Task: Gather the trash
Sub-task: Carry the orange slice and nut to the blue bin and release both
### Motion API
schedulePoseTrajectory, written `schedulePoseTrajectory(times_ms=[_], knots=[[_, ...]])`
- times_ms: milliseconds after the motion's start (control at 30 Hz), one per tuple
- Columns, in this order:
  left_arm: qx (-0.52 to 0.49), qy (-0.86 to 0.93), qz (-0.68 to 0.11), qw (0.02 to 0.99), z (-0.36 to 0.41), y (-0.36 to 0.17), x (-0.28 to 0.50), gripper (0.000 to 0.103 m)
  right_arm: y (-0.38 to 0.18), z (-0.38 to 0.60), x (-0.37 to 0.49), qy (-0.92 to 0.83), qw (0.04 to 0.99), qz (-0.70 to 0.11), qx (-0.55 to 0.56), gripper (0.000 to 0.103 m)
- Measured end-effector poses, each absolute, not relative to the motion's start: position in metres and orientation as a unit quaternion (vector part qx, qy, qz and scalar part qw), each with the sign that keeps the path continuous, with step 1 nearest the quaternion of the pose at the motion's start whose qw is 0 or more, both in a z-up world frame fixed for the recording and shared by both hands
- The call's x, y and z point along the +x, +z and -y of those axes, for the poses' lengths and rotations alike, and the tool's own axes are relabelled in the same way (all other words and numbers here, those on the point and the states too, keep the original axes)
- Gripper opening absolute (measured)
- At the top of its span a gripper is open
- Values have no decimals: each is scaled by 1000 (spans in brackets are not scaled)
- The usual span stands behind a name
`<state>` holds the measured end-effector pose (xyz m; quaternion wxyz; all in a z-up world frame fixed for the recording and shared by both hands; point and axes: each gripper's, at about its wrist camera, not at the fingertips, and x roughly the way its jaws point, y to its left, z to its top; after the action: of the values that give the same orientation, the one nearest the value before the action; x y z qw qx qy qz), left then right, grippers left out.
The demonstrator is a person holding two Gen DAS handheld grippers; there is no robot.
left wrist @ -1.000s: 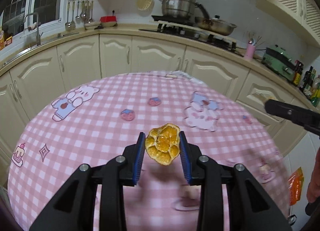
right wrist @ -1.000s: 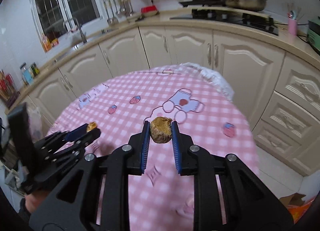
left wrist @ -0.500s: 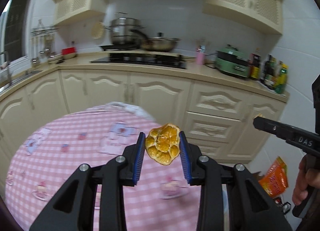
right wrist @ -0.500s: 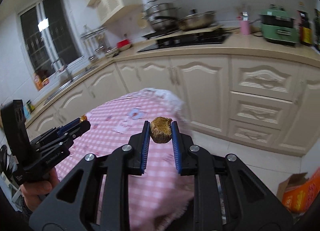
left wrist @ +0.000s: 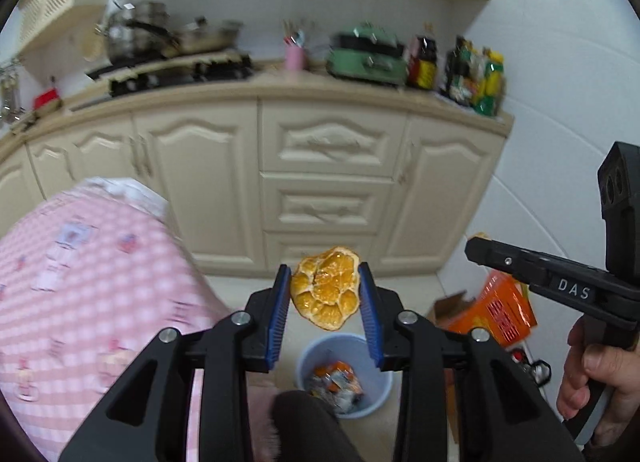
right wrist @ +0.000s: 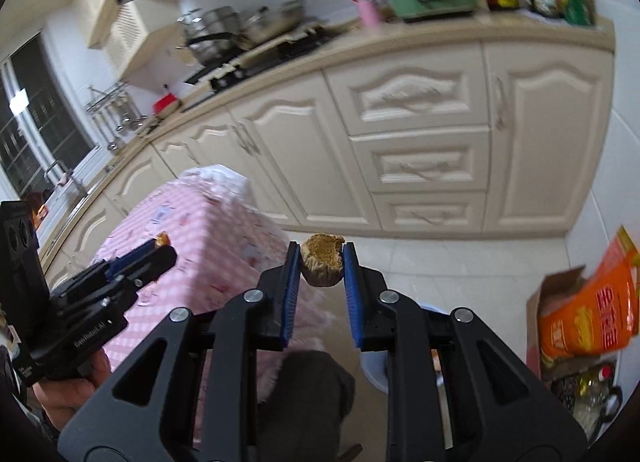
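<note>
Left gripper (left wrist: 325, 290) clamping an orange peel (left wrist: 325, 288), light, limp, pinched at its edges, above the blue waste bin (left wrist: 308, 354); right gripper (right wrist: 322, 264) clamping a crumbly bitten muffin (right wrist: 322, 264) by its paper sides

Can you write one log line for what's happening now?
left gripper: holds orange peel | right gripper: holds brown cake | bin: below
</note>
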<state>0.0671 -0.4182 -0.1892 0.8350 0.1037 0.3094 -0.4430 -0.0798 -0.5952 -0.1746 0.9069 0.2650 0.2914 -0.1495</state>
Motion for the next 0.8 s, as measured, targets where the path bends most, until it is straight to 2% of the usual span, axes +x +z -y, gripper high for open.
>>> schedulePoseTrajectory(times_ms=[600, 633, 667, 700, 733, 800], knots=[[163, -451, -445, 757, 532, -323, 89, 34, -294, 665, -52, -158, 845, -353, 371, 24], [169, -449, -449, 754, 536, -327, 90, 45, -299, 668, -52, -161, 839, -354, 381, 30], [176, -440, -458, 752, 540, -332, 92, 57, -303, 672, -53, -164, 834, -352, 391, 64], [177, -434, -459, 755, 540, -333, 92, 80, -304, 675, -56, -170, 834, -345, 397, 90], [176, -427, -456, 761, 540, -334, 93, 86, -305, 677, -57, -169, 834, -342, 399, 91], [175, -416, -448, 772, 539, -332, 95, 87, -305, 680, -58, -168, 832, -344, 401, 92]])
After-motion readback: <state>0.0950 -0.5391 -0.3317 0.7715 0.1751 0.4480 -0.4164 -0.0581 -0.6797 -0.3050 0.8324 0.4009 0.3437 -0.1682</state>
